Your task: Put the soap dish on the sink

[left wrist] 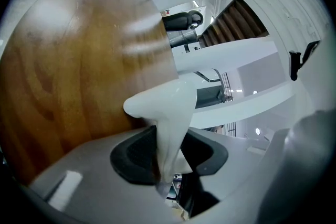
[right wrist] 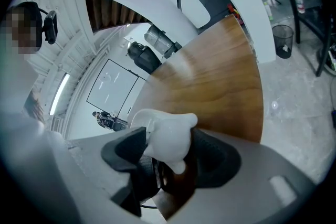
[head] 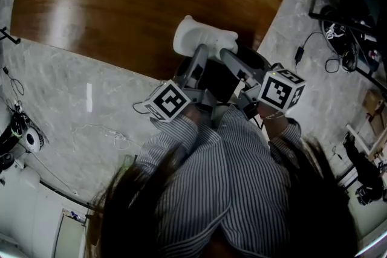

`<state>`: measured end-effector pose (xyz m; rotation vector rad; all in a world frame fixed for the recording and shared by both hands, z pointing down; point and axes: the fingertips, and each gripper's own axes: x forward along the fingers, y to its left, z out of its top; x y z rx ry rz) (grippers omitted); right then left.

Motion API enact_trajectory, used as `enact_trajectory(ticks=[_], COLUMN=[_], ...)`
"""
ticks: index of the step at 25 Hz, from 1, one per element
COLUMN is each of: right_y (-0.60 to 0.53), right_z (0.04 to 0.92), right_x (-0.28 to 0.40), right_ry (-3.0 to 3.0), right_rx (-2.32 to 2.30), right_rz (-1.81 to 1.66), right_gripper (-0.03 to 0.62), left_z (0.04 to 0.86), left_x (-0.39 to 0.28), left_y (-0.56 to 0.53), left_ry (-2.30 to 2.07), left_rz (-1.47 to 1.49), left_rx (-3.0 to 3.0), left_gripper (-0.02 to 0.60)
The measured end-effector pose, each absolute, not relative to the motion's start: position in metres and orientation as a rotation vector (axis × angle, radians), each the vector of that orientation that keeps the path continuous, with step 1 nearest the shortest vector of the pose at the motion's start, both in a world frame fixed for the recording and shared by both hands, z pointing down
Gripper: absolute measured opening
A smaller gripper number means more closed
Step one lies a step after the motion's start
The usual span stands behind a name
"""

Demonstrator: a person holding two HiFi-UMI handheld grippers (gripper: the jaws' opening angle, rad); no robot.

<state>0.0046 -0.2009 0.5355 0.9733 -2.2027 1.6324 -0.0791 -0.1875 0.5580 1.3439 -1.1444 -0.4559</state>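
Note:
A white glossy soap dish [head: 202, 36] hangs above the near edge of a brown wooden table top [head: 121, 3]. Both grippers hold it from the person's side. In the head view my left gripper [head: 198, 56] grips its left part and my right gripper [head: 228, 57] its right part. In the left gripper view the soap dish [left wrist: 165, 107] is a thin curved edge pinched between the dark pads [left wrist: 131, 155] of the left gripper [left wrist: 168, 160]. In the right gripper view a rounded lobe of the soap dish [right wrist: 168, 136] fills the gap of the right gripper [right wrist: 170, 157]. No sink is in view.
The table's curved edge [head: 151, 72] runs just under the grippers. Below it lies a grey marble floor [head: 72, 99] with thin cables [head: 103, 133]. Dark stands and gear [head: 344, 27] crowd the right side. The person's striped sleeves [head: 242, 154] fill the lower middle.

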Motion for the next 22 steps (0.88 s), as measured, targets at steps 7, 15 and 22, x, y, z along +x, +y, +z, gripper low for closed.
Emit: enact_trajectory(ticks=[7, 15, 22], right_y=[-0.205, -0.209, -0.214], right_z=[0.538, 0.537, 0.538], right_x=[0.0, 0.003, 0.002], right_ry=[-2.208, -2.209, -2.221], right_rx=[0.966, 0.977, 0.948], right_rz=[1.616, 1.545, 1.384], right_gripper=[0.275, 0.275, 0.275], left_z=[0.56, 0.562, 0.564], left_x=[-0.079, -0.076, -0.075], left_y=[-0.199, -0.195, -0.192], left_ry=[-1.121, -1.104, -1.113], left_rz=[-0.454, -0.432, -0.406], left_rx=[1.324, 1.268, 1.247], left_gripper=[0.152, 0.164, 0.199])
